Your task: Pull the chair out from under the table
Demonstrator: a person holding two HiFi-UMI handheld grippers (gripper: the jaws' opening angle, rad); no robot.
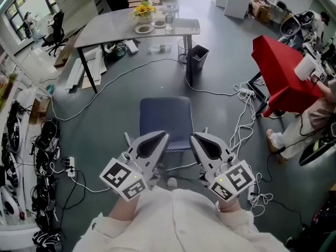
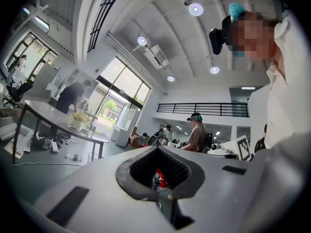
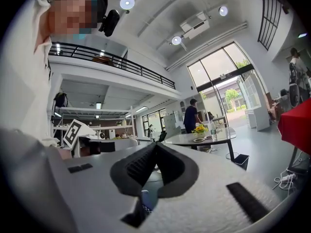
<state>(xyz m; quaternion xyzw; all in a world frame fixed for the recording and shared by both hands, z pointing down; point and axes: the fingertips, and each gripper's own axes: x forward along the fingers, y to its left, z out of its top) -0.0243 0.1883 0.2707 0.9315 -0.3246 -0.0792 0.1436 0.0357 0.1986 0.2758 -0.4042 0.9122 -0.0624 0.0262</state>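
The chair [image 1: 165, 117], with a blue-grey seat, stands on the grey floor well apart from the grey table [image 1: 105, 28], directly in front of me. My left gripper [image 1: 164, 136] and right gripper [image 1: 193, 137] hover side by side over the chair's near edge, tips angled toward each other. Both are shut with nothing between the jaws. In the left gripper view the left gripper [image 2: 158, 149] points level, with the table [image 2: 43, 114] far off at the left. The right gripper [image 3: 156, 145] likewise points level, with the table [image 3: 204, 139] beyond it.
A flower pot [image 1: 143, 9], a plate and glasses sit on the table. A black bin [image 1: 197, 56] stands by its leg. Cables [image 1: 239, 114] trail over the floor. A red-covered stand [image 1: 281, 77] and a seated person [image 1: 315, 114] are at the right, and gear [image 1: 44, 135] lies along the left.
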